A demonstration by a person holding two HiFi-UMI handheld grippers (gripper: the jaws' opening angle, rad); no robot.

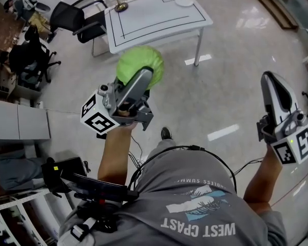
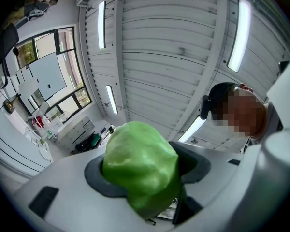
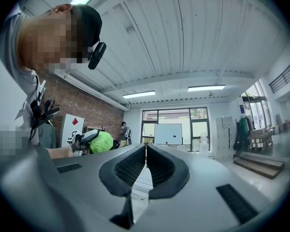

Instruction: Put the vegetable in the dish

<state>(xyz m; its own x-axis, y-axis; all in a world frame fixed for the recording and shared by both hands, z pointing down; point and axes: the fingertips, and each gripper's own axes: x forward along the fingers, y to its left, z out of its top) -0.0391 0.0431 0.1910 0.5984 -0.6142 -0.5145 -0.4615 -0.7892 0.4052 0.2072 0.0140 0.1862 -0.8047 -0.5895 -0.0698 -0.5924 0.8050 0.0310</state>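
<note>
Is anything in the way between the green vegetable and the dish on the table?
Nothing visible is. The left tool holds the green vegetable, and only bare floor and bare table top lie before the dish. The chairs stand off to one side.

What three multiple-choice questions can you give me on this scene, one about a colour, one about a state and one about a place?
1. What colour are the lines on the white rectangular table?
A red; B black; C blue.
2. How is the right claw?
A wide open; B shut on a spoon; C shut with nothing in it.
3. Where is the round green leafy vegetable?
A on that table; B between the jaws of the left claw; C in the right claw.

Answers:
1 B: the outlines drawn on the table top are black.
2 C: its jaws meet, and nothing is between them.
3 B: the left claw's jaws clamp it, clear of the table.
</note>
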